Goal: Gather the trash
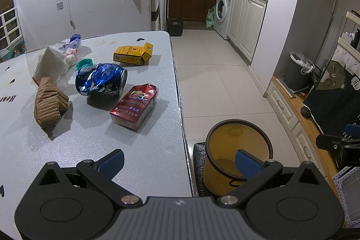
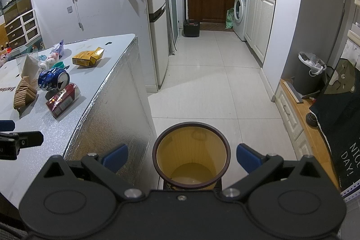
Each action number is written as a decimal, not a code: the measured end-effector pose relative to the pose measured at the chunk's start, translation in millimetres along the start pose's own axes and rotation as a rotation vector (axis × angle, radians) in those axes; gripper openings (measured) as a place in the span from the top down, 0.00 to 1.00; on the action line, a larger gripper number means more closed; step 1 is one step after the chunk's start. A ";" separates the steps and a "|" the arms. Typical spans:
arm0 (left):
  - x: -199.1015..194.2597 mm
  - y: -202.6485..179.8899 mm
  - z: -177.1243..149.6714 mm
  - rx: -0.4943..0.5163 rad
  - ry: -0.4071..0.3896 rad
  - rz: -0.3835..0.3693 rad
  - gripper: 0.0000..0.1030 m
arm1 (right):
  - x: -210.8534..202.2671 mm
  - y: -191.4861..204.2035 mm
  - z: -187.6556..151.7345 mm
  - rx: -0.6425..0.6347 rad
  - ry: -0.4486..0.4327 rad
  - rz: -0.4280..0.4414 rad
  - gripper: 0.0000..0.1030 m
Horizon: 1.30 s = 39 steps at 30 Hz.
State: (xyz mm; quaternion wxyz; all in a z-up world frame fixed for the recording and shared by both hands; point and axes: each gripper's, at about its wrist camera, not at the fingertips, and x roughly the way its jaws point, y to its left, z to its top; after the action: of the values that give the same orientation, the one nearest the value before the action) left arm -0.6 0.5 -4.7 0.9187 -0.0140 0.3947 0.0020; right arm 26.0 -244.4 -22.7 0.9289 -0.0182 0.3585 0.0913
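On the left of the tabletop [image 1: 146, 161] the trash lies in a loose cluster. Farthest left is a folded brown paper wad [image 1: 49, 102], with a clear plastic bag holding white tissue [image 1: 50, 62] just behind it and a teal bottle cap [image 1: 84, 64] beside that. Next comes the crushed blue can [image 1: 101, 82] on its side, then the red cigarette pack [image 1: 135, 105] just in front of it, apparently touching or nearly so. The yellow carton [image 1: 132, 53] with its flap open sits farther back, apart from the rest.

The left gripper [image 1: 180, 163] hangs over the near edge of the tabletop, jaws spread wide and holding nothing; the red pack is the nearest piece ahead of it. To the right, off the tabletop's edge and lower down, stands the yellow bin [image 2: 191, 152] with a dark rim, and it looks empty, so I judge that nothing has been collected yet. The right gripper [image 2: 182, 158] is poised directly above the bin, also wide open and empty.

The risks, as I judge them: the red pack is crumpled and glossy (likely slippery), so a pinch on its corner could squirt it aside into the can, which may roll toward the edge. The bin's mouth is narrow, and a release made short of it would drop trash on the floor. Both grippers working near the edge could also collide.
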 end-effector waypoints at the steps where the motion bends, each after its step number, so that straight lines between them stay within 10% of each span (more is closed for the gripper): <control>1: 0.0 0.0 0.0 0.001 -0.001 0.000 0.00 | -0.4 -0.5 0.6 0.001 0.000 0.000 0.00; 39: -6.6 5.9 3.4 -0.006 -0.033 -0.013 0.00 | -0.5 3.6 0.6 0.005 -0.012 -0.012 0.00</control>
State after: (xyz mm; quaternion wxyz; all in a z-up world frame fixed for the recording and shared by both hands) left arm -2.7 6.5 2.3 0.9251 -0.0191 0.3793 -0.0026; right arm 25.3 -240.9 -21.8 0.9315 -0.0176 0.3532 0.0849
